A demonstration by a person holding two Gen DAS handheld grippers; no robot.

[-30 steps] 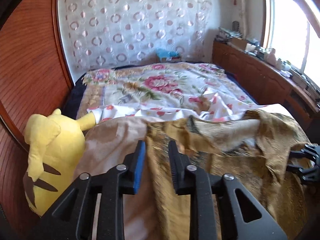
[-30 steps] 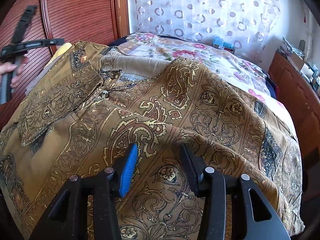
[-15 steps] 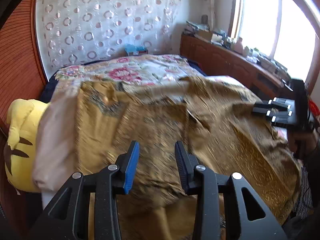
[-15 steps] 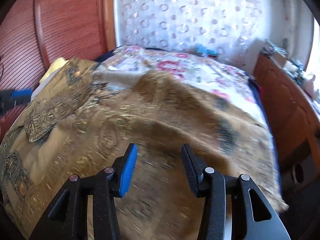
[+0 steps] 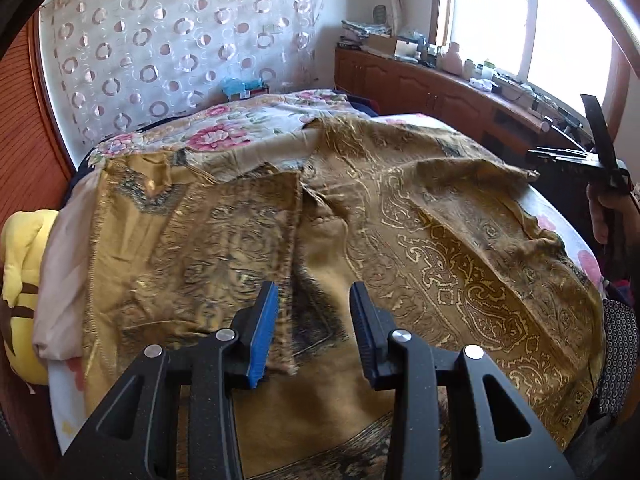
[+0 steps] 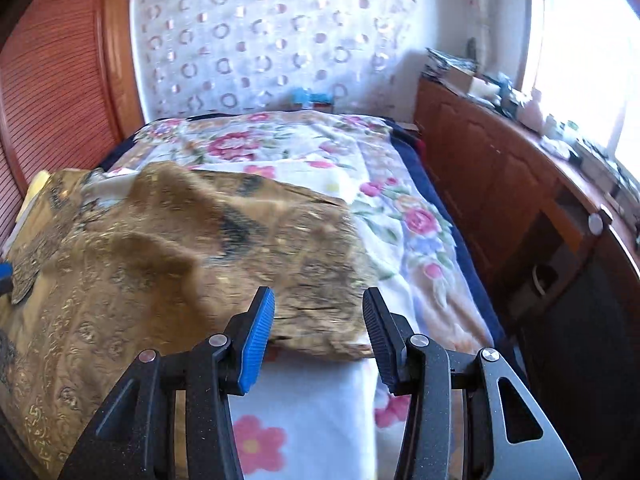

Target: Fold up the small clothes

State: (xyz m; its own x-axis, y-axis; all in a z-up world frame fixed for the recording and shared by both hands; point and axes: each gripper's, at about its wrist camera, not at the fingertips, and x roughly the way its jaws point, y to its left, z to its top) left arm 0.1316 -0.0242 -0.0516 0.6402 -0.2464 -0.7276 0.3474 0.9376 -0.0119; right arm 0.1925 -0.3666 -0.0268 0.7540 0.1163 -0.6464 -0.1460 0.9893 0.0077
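Gold paisley shirt (image 5: pixel 400 216) spread flat on bed w/ floral sheet (image 6: pixel 400 216). Left tongs (image 5: pixel 314 332) just widened, gaping above shirt, nothing held; right tongs (image 6: pixel 318 336) gaping at shirt's edge, empty

Both cameras look down along their fingers, close over the golden shirt (image 5: pixel 400 216) (image 6: pixel 160 248); left one nearer the headboard, both sharing it.

Bed with white floral-print cover (image 6: pixel 404 216); gold paisley-patterned garment (image 5: pixel 440 264) spread flat across it; yellow plush toy (image 5: pixel 20 280) at edge.
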